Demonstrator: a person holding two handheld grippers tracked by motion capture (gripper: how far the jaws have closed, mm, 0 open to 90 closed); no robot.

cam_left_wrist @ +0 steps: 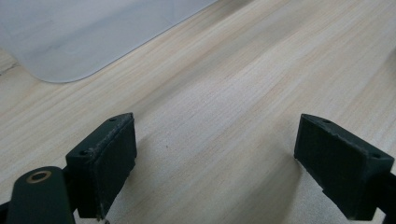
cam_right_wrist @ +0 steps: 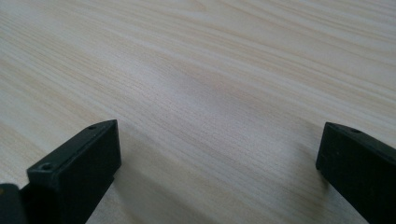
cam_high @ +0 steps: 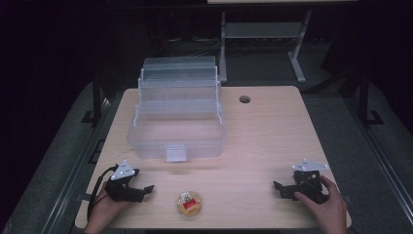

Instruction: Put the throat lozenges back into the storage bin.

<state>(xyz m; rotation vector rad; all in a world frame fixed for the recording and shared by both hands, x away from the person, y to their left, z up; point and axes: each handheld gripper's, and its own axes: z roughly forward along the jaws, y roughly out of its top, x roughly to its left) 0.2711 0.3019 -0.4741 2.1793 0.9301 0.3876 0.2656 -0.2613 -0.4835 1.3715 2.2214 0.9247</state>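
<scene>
Nearest to the camera are our own two hands at the front edge of the table (cam_high: 272,141), each one holding a gripper that rests low on the wood.

The biggest thing is the table itself, pale wood, with a small round hole (cam_high: 244,99) at its far side. Next in size is the clear plastic box (cam_high: 176,131), open, with its stepped trays folded back. It stands beyond the fingers of the left gripper (cam_high: 141,191), ahead and a little to the inner side; in the left gripper view one rounded corner of it (cam_left_wrist: 70,42) appears in front of the jaws, apart from them.

Then come the grippers. The left gripper has its fingers (cam_left_wrist: 105,158) spread wide, with only bare wood between them. The right gripper (cam_high: 282,189) has the same posture: its fingers (cam_right_wrist: 79,163) stand far apart and hold nothing.

The smallest thing is the small round container (cam_high: 189,203), with something red and yellow inside. It lies near the front edge, between the two grippers, close to the tips of the left fingers and well apart from the right ones.

We judge that the work is at its very beginning: the container is not yet grasped, the box is already open and looks empty, so reaching, picking and placing inside all seem to remain.
</scene>
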